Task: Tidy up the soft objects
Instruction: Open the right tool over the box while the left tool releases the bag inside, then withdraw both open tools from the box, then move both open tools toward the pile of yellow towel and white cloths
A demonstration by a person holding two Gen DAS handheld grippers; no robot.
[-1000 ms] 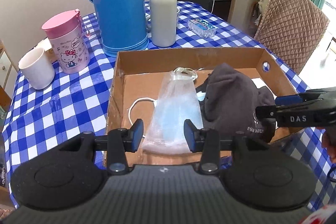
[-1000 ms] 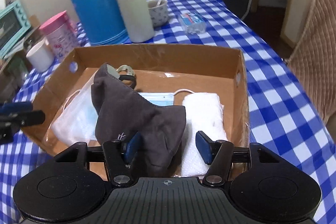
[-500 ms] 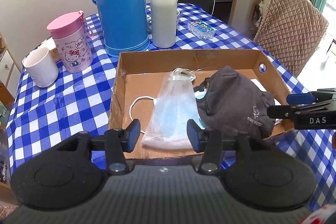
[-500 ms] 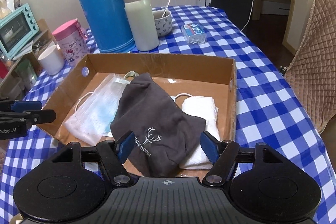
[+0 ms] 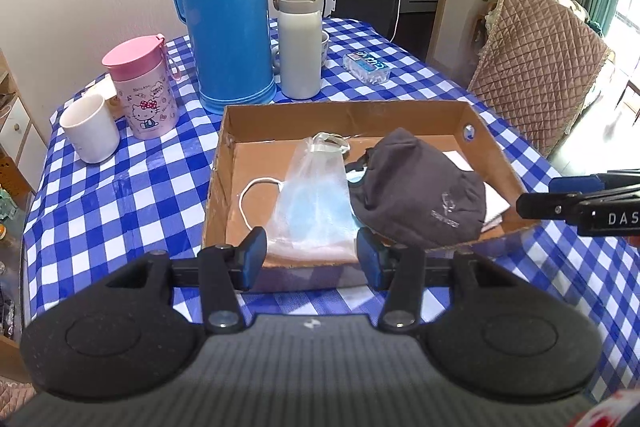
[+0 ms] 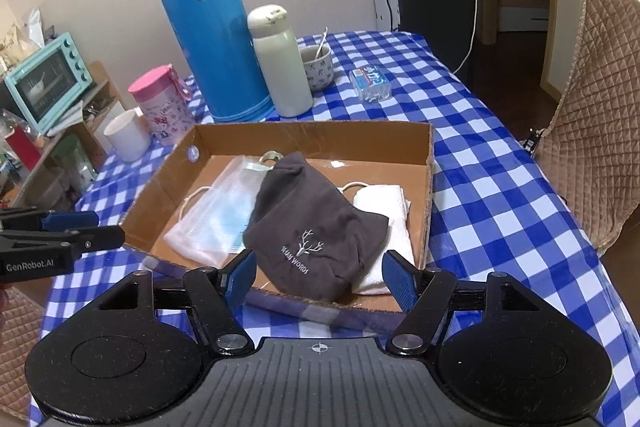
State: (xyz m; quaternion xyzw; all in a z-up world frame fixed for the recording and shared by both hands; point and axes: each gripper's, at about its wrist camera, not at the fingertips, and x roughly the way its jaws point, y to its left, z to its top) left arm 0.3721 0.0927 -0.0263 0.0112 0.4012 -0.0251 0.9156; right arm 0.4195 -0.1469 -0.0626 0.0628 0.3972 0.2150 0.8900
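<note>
A shallow cardboard box [image 5: 344, 115] [image 6: 320, 137] sits on the checked table. In it lie a bagged blue face mask [image 5: 316, 203] [image 6: 218, 219], a dark grey cloth pouch [image 5: 420, 191] [image 6: 312, 227] and a folded white towel [image 6: 390, 223] [image 5: 496, 205], partly under the pouch. My left gripper [image 5: 312, 253] is open and empty, just short of the box's near edge. My right gripper [image 6: 320, 275] is open and empty, before the box's near edge by the pouch. Each gripper's tip shows in the other's view.
Behind the box stand a tall blue thermos [image 5: 224, 7], a white flask [image 5: 300, 39], a pink Hello Kitty cup [image 5: 144, 87], a white mug [image 5: 90, 129], a small cup with a spoon [image 6: 318, 67] and a tissue pack [image 5: 366, 67]. A quilted chair [image 5: 536, 63] stands to the right.
Both grippers have drawn back and up from the box. The right gripper has let go of the grey pouch and opened wider; the pouch now lies in the box.
</note>
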